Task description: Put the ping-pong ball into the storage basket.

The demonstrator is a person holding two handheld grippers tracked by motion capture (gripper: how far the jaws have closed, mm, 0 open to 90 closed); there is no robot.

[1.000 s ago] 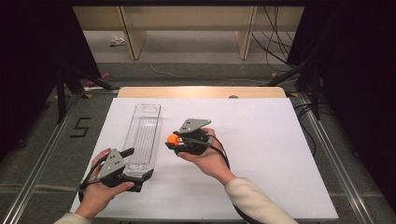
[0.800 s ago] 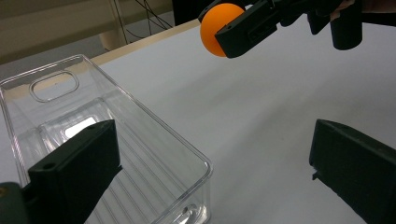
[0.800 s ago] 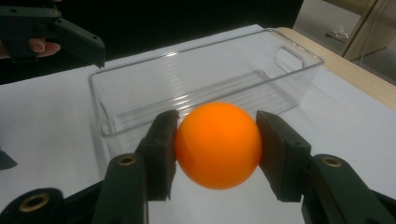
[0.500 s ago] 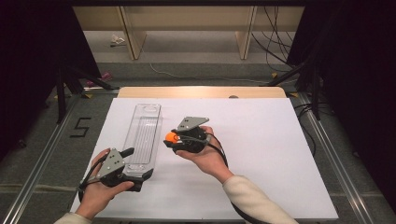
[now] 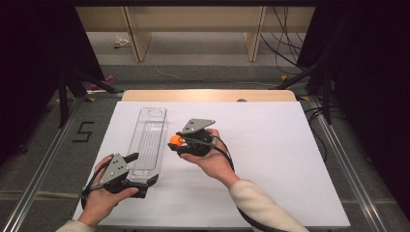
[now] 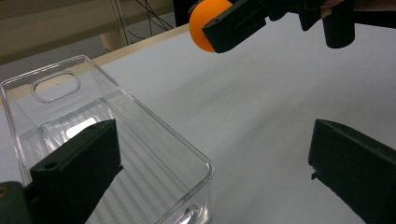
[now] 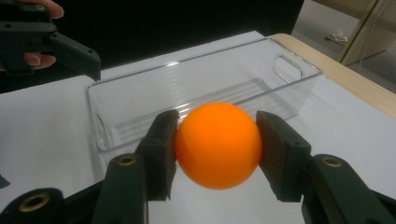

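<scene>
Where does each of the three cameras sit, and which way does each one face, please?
High view: above the person's side, looking forward and down on the white table; both forearms, hands, left gripper and right gripper show.
Left gripper view: rides the left gripper, facing the clear bin between its open jaws.
Right gripper view: rides the right gripper, facing the bin past the orange ball it clamps.
Shared: all three show bin and ball.
</scene>
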